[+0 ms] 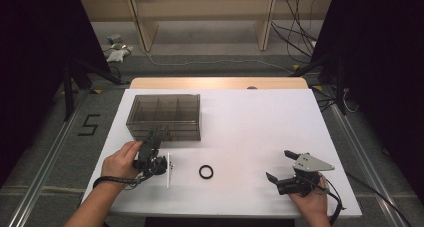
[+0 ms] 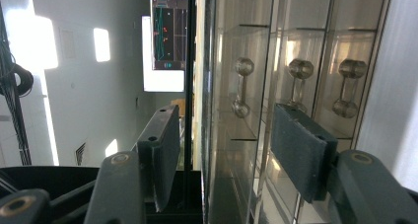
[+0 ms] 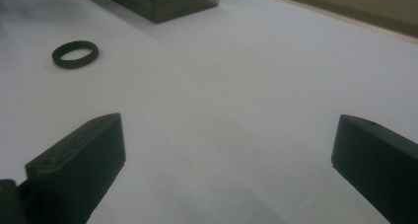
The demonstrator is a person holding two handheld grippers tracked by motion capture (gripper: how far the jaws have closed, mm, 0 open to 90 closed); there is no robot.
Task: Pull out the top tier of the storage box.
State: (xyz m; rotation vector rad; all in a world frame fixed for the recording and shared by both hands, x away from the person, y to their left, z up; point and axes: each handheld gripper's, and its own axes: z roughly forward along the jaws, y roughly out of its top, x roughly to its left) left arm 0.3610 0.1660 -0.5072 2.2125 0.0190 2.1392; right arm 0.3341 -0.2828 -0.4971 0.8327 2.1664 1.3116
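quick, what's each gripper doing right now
left gripper: open, at the smoky clear plastic drawer box, gripping nothing.
right gripper: open, empty.

Glossy clear smoked-plastic drawer box (image 1: pixel 164 116); matt black ring (image 1: pixel 206 172); smooth white tabletop (image 1: pixel 260 132)

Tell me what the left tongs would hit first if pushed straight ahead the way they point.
Probably the front of the smoky transparent plastic drawer box: the left tongs point at its knobbed drawers, already very near, though whether they touch is unclear.

Black ring (image 1: pixel 206 172) on white table (image 1: pixel 260 137), white strip (image 1: pixel 168 170) nearby.
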